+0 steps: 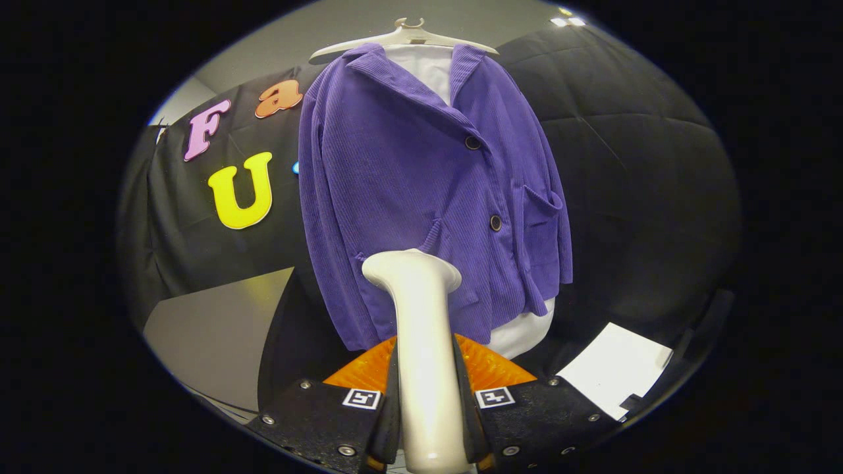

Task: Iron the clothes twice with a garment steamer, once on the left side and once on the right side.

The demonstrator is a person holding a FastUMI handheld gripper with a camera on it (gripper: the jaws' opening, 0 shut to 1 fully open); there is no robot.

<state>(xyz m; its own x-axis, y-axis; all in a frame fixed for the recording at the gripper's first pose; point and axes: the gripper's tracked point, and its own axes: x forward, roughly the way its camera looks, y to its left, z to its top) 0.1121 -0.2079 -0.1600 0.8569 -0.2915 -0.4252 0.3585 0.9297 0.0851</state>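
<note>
A purple corduroy jacket (421,191) hangs buttoned over a white shirt (523,332) on a pale hanger (405,38), straight ahead of the fingers. My gripper (427,411) is shut on the white garment steamer (421,329); both black fingers (388,415) press its handle from either side. The steamer's flared head (411,268) points at the jacket's lower front, close to the hem and a little left of the button line. Whether the head touches the cloth cannot be told.
The black quilted booth wall (632,171) stands behind and to the right of the jacket. A grey panel (217,329) lies low on the left. A white sheet (616,375) lies low on the right.
</note>
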